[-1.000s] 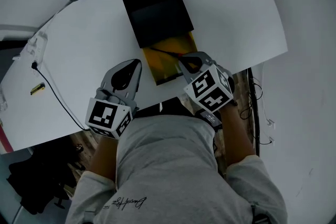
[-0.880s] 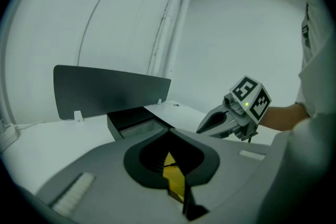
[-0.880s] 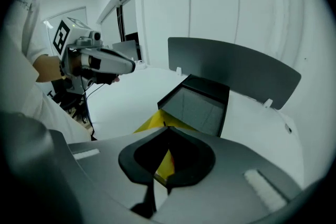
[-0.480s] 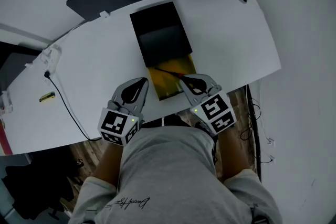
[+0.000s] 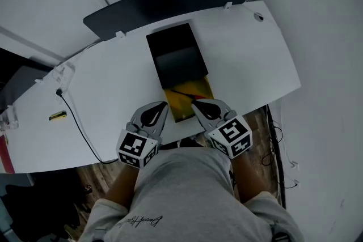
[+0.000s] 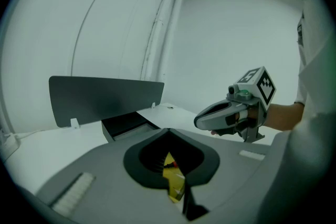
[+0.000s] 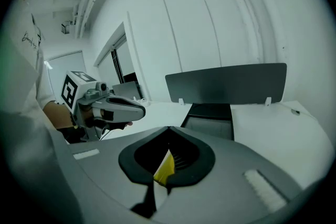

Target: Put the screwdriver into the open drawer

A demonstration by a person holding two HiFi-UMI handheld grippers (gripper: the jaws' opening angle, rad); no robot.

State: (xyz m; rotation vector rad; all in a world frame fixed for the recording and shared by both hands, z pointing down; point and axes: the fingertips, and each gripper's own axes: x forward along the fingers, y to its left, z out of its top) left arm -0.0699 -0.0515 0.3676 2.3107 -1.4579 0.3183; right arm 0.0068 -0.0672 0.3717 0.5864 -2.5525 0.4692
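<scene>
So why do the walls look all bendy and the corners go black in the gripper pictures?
Left gripper view: the wide lens bends the wall pipe into a curve and blacks out the corners; the near jaws look soft. Right gripper view: same bending, and the dark panel bows. Head view: the table edge curves; the light is dim and flat.

Grey script-printed shirt [image 5: 187, 192]; grey, marker-cubed left tongs [image 5: 164, 104] and right tongs [image 5: 194, 103].
</scene>
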